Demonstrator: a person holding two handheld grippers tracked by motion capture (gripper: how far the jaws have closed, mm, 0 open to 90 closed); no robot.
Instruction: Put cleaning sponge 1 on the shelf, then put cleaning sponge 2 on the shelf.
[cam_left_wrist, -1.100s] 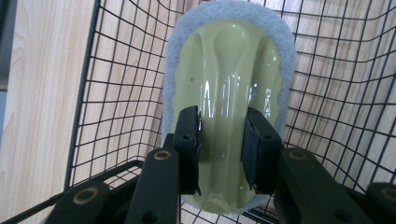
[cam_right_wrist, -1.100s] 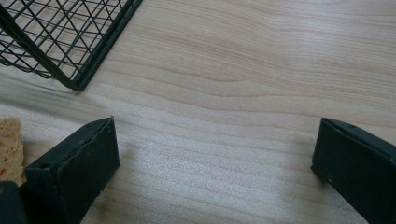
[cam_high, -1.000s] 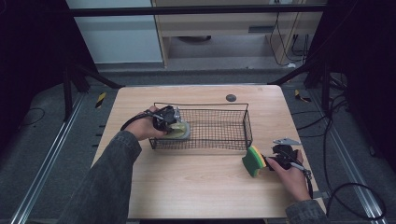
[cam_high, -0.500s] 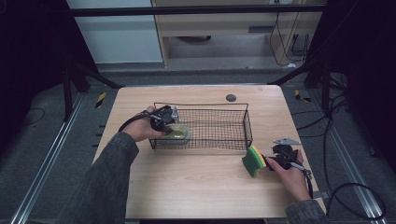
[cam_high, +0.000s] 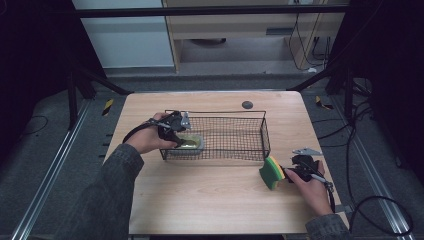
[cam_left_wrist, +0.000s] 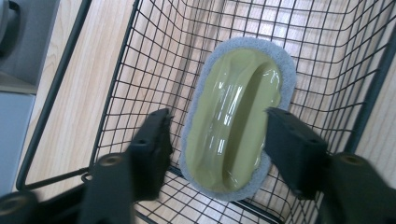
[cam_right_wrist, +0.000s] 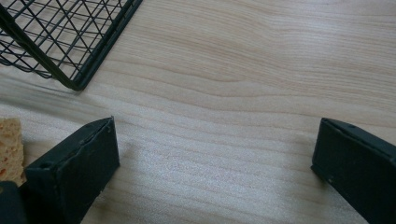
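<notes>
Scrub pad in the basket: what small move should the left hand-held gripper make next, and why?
Probably lift the left hand-held gripper straight up and out of the wire basket. Its jaws have just been opening and now stand clear on both sides of the scrub pad, which lies flat on the basket floor, so the drop looks done.

Dark grey sleeves on both forearms, left sleeve (cam_high: 107, 192) broad and creased. Black left gripper (cam_high: 177, 131) and right gripper (cam_high: 295, 169), each trailing a black cable. Blocky matte-black jaws with small screws.
</notes>
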